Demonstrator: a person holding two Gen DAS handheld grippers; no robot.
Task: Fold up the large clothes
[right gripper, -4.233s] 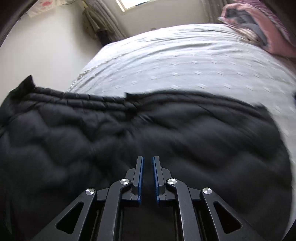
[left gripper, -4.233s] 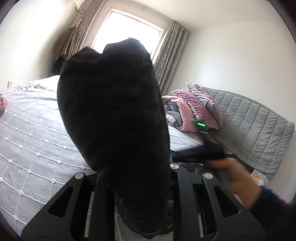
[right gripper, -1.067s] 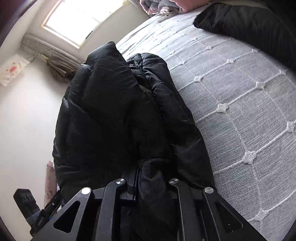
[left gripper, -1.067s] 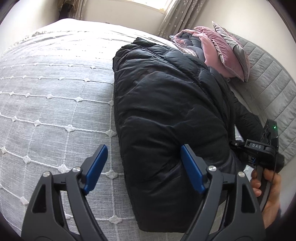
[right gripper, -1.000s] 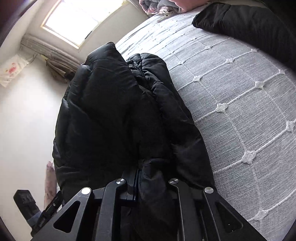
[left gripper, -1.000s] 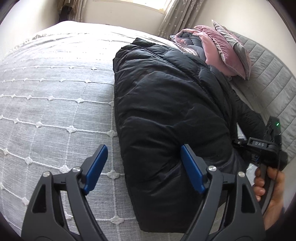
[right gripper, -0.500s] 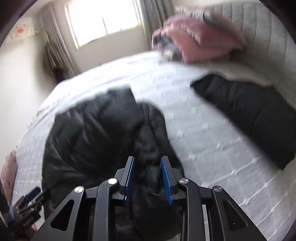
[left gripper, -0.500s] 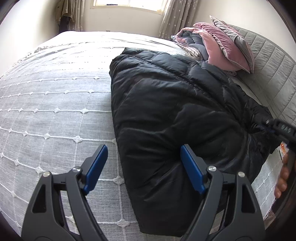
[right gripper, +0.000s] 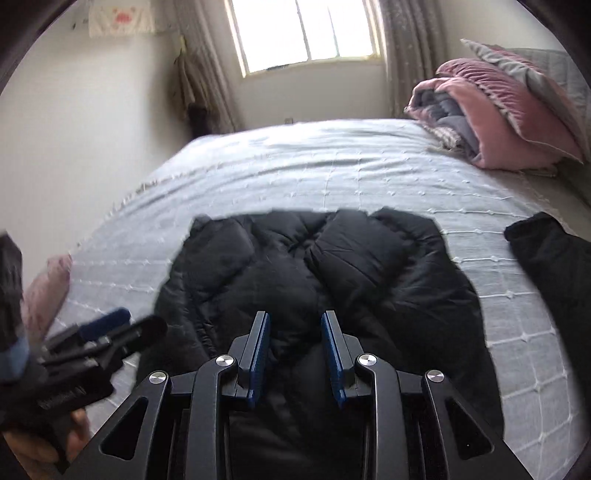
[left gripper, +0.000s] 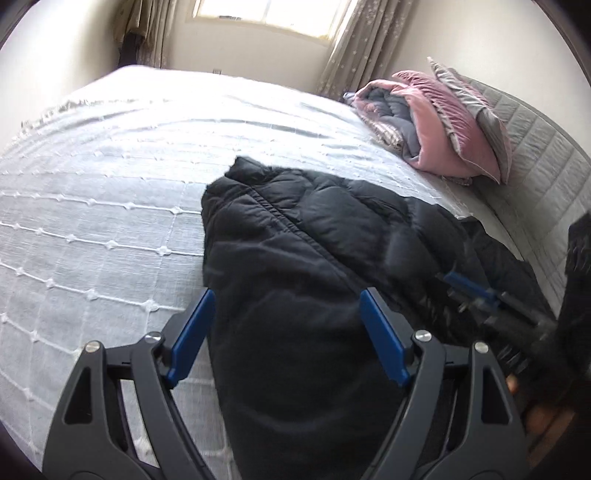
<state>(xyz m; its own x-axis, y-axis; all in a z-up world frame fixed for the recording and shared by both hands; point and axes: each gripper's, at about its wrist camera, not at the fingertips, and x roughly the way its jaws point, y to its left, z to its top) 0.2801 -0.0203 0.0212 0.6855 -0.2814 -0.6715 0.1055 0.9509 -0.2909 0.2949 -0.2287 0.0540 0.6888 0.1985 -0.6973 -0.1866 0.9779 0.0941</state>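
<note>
A black puffer jacket (left gripper: 314, 258) lies folded in a bundle on the grey bed; it also shows in the right wrist view (right gripper: 314, 280). My left gripper (left gripper: 288, 317) is wide open and empty, above the jacket's near end. My right gripper (right gripper: 295, 332) is partly open and empty, above the jacket's near edge. The right gripper appears blurred at the right of the left wrist view (left gripper: 480, 299). The left gripper appears at the lower left of the right wrist view (right gripper: 110, 332).
The grey quilted bedspread (left gripper: 92, 192) covers the bed. Pink and grey pillows and a folded quilt (left gripper: 443, 129) are piled by the padded headboard (left gripper: 546, 177). Another black garment (right gripper: 554, 258) lies at the right. A window (right gripper: 303, 33) is behind the bed.
My right gripper let go of the jacket, opened and pulled back and up. My left gripper stayed open and also drew back. The jacket now rests on the bed.
</note>
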